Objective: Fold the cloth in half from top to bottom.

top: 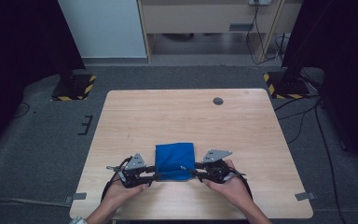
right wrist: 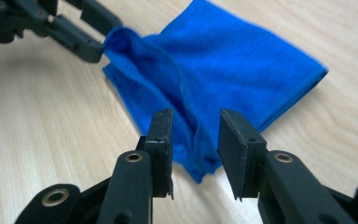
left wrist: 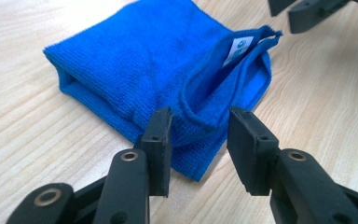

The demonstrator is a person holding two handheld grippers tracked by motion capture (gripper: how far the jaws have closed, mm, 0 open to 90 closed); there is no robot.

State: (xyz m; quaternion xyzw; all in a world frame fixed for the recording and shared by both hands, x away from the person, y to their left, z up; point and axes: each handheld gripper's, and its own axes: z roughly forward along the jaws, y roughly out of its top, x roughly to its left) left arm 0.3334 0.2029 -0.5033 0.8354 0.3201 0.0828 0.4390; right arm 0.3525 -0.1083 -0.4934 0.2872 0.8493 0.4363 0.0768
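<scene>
A folded blue cloth (top: 175, 160) lies on the wooden table (top: 242, 126), near its front edge. My left gripper (top: 155, 176) is at the cloth's near left corner and my right gripper (top: 195, 173) at its near right corner. In the left gripper view the left gripper (left wrist: 199, 126) is open, with a raised edge of the blue cloth (left wrist: 135, 60) between its jaws. A white label (left wrist: 238, 49) shows inside the fold. In the right gripper view the right gripper (right wrist: 196, 128) is open astride a rumpled corner of the cloth (right wrist: 242, 65).
A small dark round cap (top: 218, 101) sits in the tabletop at the back right. Two stand bases with yellow-black stripes (top: 73, 87) (top: 286, 85) rest on the grey floor behind the table. Cables (top: 303, 116) trail on the floor at the right.
</scene>
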